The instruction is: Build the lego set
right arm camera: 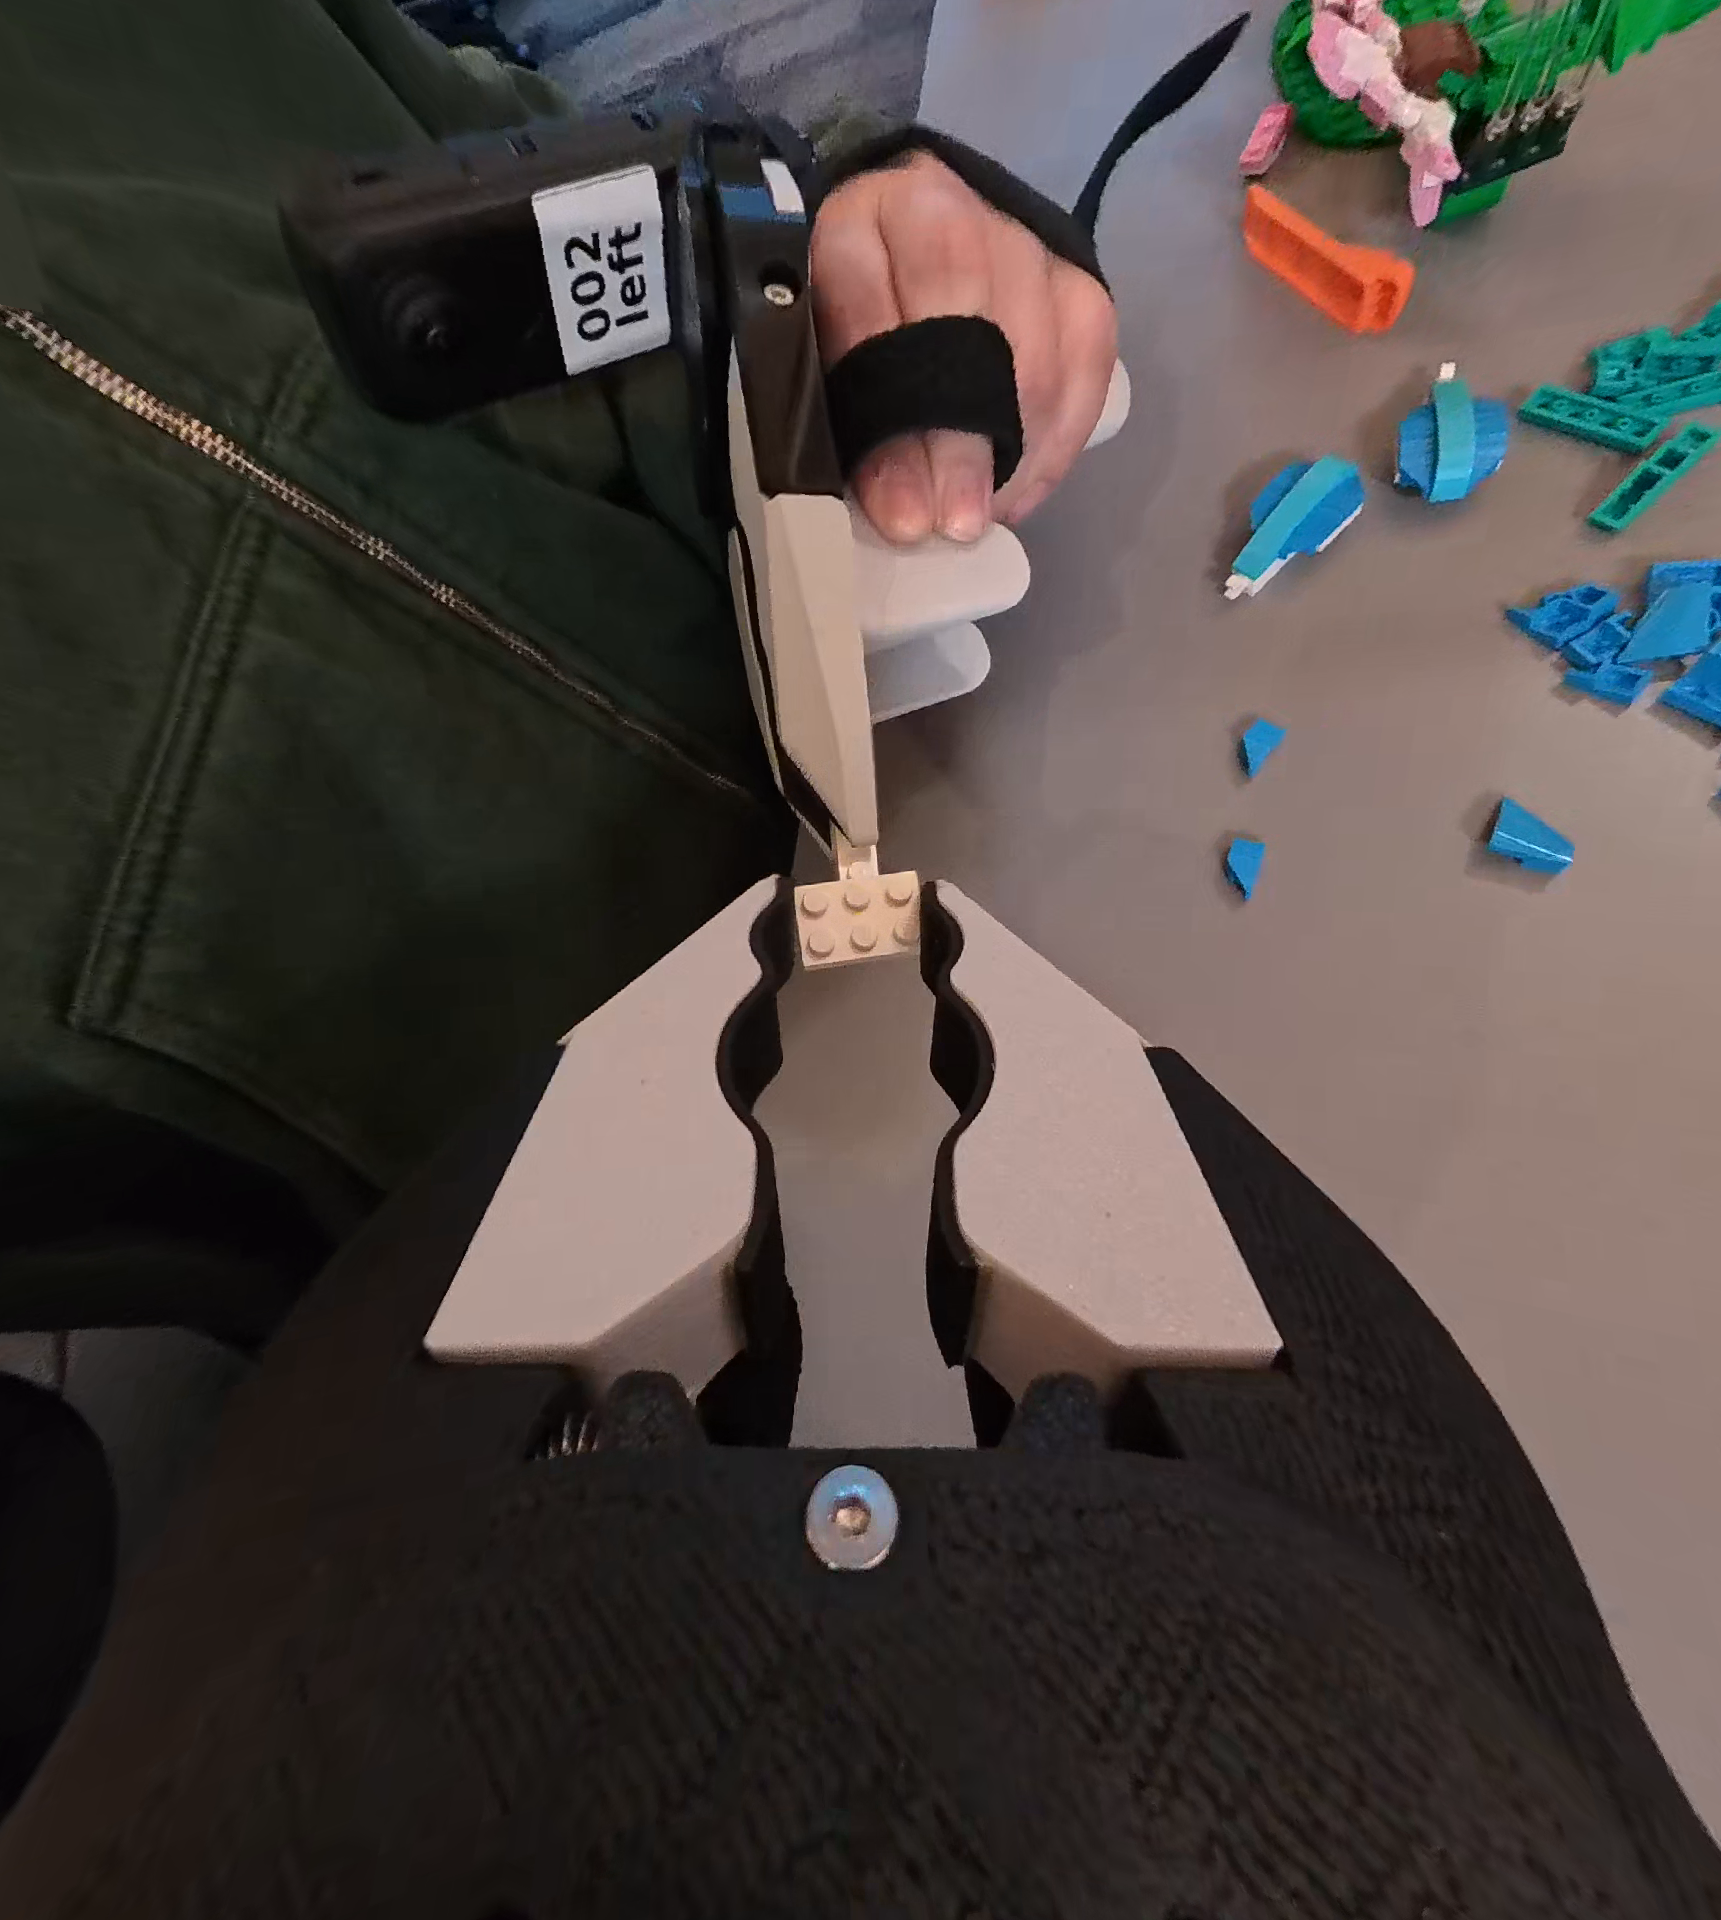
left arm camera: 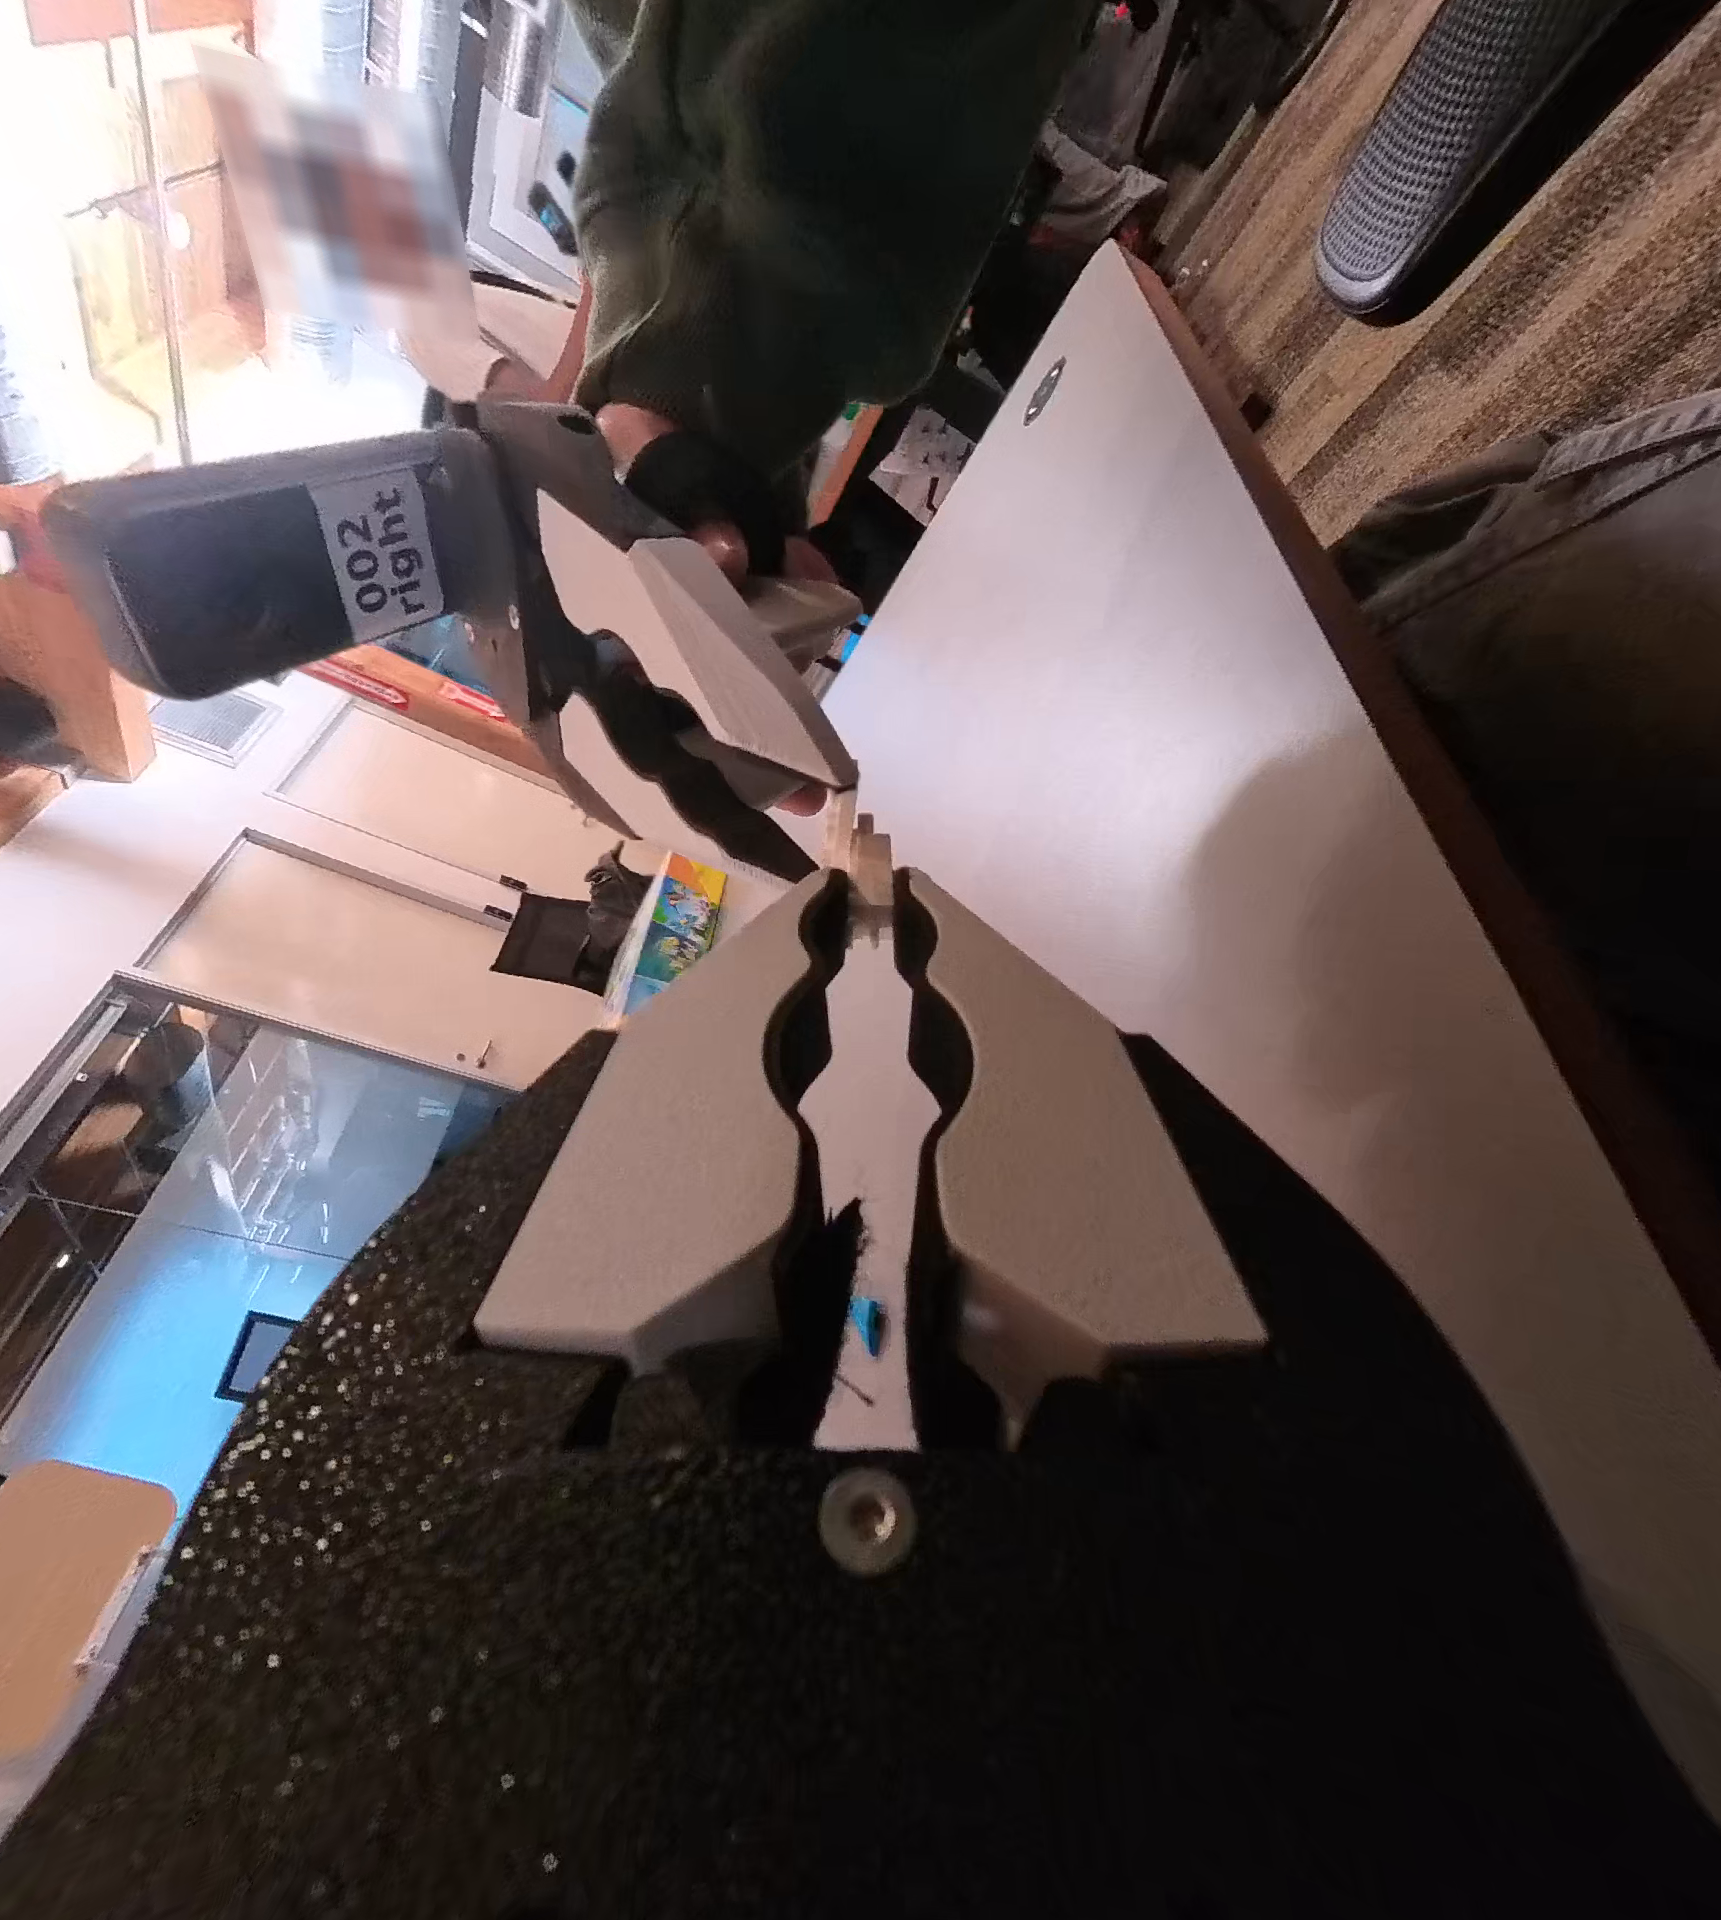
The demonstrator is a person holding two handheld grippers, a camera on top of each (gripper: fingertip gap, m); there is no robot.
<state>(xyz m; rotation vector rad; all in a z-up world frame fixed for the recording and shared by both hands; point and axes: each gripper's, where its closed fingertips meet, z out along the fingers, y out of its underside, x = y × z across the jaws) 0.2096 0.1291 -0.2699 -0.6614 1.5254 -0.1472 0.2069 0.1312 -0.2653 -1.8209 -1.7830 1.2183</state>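
Between the two tools, held above the grey table (right arm camera: 1199, 1039), we see the small white lego piece (right arm camera: 857, 922) that both grippers meet on. From the right wrist view, our right gripper (right arm camera: 857, 925) pinches a white six-stud brick by its two sides, studs facing the camera, jaws drawn in tight on it. At 12 o'clock from that brick the left gripper (right arm camera: 851, 831) comes down with its tips nipping a thin white part that touches the brick's far edge. From the left wrist view, our left gripper (left arm camera: 866, 899) has its jaws nearly together on that pale piece (left arm camera: 861, 868), and the right gripper (left arm camera: 835, 784) reaches in from 11 o'clock, its tips touching the piece. On the table toward 2 o'clock lie loose blue pieces (right arm camera: 1708, 665), teal plates (right arm camera: 1687, 384), two small blue assemblies (right arm camera: 1297, 514), an orange tool (right arm camera: 1329, 272), and a green and pink built model (right arm camera: 1407, 73). A person's hand (right arm camera: 960, 343) in a black strap holds the left tool.
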